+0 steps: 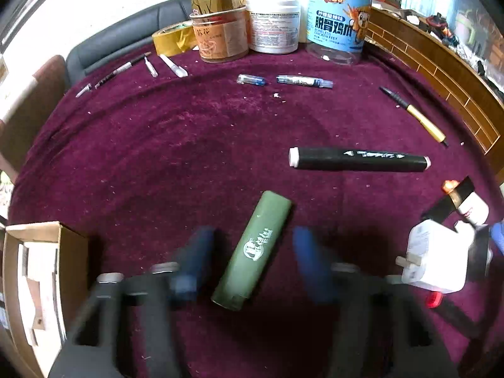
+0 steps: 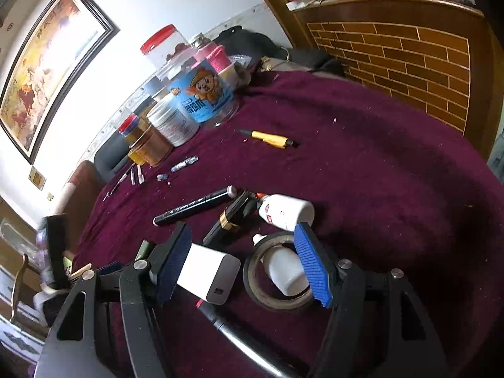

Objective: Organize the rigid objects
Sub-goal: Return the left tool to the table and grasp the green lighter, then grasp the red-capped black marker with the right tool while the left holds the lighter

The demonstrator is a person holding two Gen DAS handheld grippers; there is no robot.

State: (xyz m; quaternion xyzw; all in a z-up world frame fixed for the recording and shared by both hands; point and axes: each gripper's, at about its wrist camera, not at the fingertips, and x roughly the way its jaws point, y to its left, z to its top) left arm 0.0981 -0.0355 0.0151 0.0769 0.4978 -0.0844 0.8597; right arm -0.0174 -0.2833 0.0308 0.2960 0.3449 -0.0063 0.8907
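Note:
A green cylinder [image 1: 253, 252] lies on the purple cloth between the open fingers of my left gripper [image 1: 253, 245], which is blurred. A black marker [image 1: 359, 159] lies beyond it; it also shows in the right wrist view [image 2: 195, 206]. My right gripper [image 2: 242, 249] is open above a white charger block [image 2: 209, 271], a tape ring [image 2: 277, 271] and a small white bottle [image 2: 285, 271] inside the ring. The charger also shows in the left wrist view [image 1: 434, 258]. A second white bottle [image 2: 286, 211] and a black lighter [image 2: 228, 220] lie past them.
Jars and tubs [image 1: 274, 22] and a tape roll [image 1: 173, 39] stand at the back. Pens [image 1: 412, 115], small tubes [image 1: 304, 81] and blades [image 1: 171, 64] lie scattered. A cardboard box [image 1: 41, 277] stands at the left edge. A wooden headboard [image 2: 409, 60] borders the right.

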